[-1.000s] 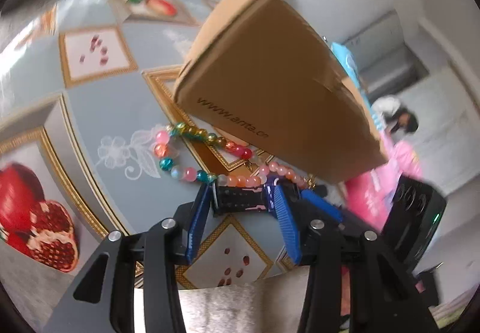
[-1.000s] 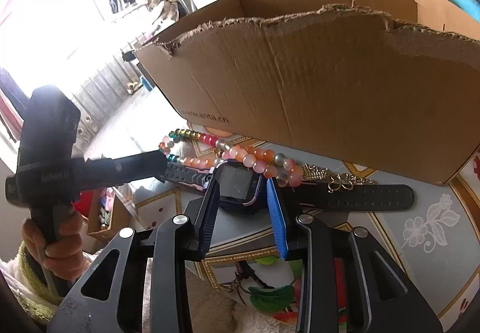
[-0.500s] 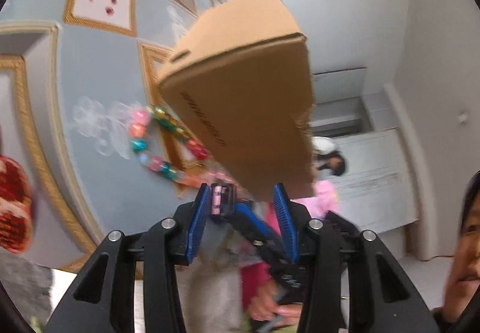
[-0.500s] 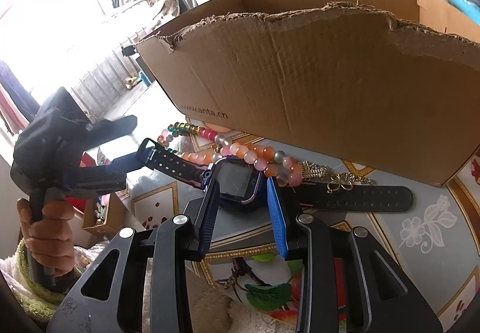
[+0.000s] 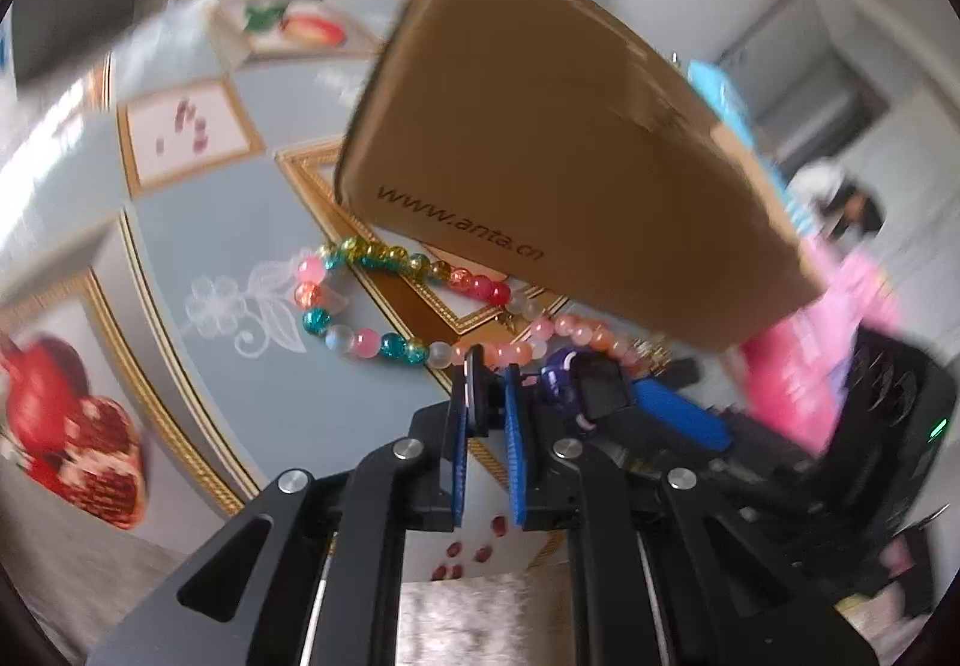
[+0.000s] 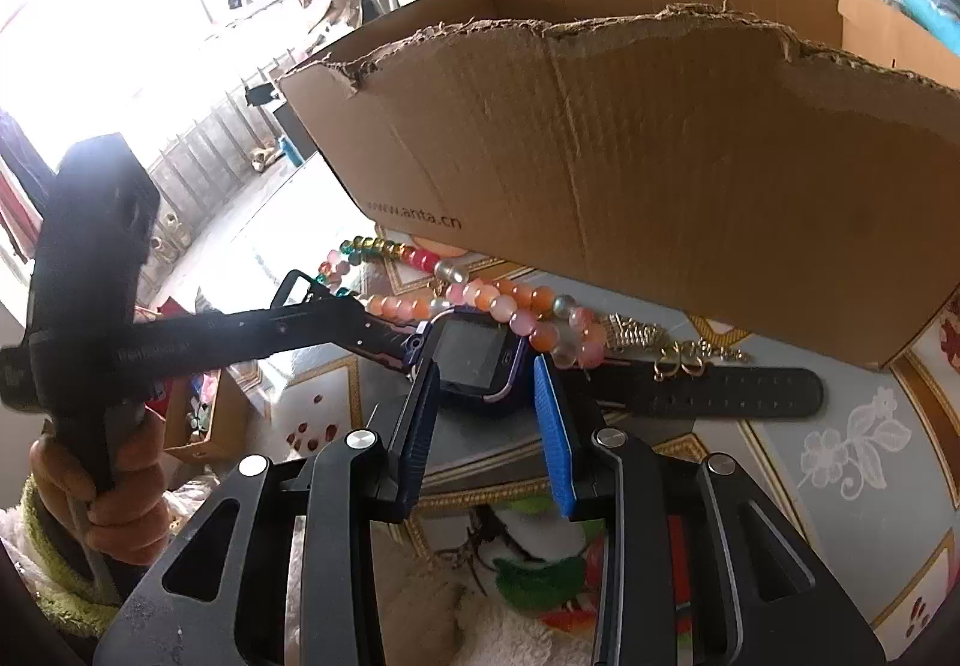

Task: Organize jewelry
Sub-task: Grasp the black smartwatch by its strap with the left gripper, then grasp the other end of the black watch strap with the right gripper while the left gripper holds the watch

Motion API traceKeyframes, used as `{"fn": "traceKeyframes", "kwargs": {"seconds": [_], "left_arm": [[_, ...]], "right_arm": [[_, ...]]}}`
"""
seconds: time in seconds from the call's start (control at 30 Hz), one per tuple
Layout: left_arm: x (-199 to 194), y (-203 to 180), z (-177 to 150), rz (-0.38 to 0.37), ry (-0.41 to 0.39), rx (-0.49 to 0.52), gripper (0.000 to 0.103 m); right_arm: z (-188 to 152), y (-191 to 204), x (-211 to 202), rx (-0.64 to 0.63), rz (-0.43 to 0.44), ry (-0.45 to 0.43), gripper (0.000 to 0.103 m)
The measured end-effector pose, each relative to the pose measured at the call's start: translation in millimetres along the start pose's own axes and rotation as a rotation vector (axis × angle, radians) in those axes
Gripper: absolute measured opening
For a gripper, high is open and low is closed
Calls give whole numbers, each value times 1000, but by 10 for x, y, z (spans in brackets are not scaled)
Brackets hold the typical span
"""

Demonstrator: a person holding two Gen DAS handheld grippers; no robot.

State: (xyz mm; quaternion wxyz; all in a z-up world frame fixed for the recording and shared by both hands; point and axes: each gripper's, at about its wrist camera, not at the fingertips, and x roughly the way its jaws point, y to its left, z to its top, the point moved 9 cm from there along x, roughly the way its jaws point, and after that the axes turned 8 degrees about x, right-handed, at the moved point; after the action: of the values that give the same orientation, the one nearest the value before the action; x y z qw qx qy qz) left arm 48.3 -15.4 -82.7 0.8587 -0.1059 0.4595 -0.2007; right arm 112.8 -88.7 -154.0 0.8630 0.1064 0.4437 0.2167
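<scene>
1. Your right gripper (image 6: 486, 399) clamps the smartwatch (image 6: 474, 357) by its case, blue pads pressed on both sides, at the table's near edge in front of the cardboard box (image 6: 630, 156).
2. Your left gripper (image 5: 487, 396) is closing its jaws on the watch's black strap (image 5: 478, 396), edge-on between the pads; the right wrist view shows it reaching the buckle end from the left.
3. The box stands open-topped on the patterned tablecloth (image 5: 240, 222); its torn front wall hides whatever lies inside.
4. A multicoloured bead bracelet (image 5: 360, 300) and a gold chain (image 6: 678, 351) lie outside the box against its base, touching the watch; the other strap half (image 6: 720, 393) rests flat.
</scene>
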Motion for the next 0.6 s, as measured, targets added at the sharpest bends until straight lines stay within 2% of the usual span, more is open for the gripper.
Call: {"fn": "traceKeyframes", "kwargs": {"seconds": [0.07,0.2,0.33,0.43,0.6], "left_arm": [[3,-77,-27,64,7,84,9],[44,-81,-91,108,32,154,9],[37,-82,-130,99,47,168,9],[-15,-14,-103,96,49,173,10],[4,-1,-85,96,51,169,10]], "right_arm": [[-41,-12,-59,15,14,9,30],[-73,-186,-311,68,14,-23,32],[-52,-570,-540,137,-83,-67,42],[36,-803,-596,187,-128,-96,53],[250,-950,-474,194,-141,-118,61]]}}
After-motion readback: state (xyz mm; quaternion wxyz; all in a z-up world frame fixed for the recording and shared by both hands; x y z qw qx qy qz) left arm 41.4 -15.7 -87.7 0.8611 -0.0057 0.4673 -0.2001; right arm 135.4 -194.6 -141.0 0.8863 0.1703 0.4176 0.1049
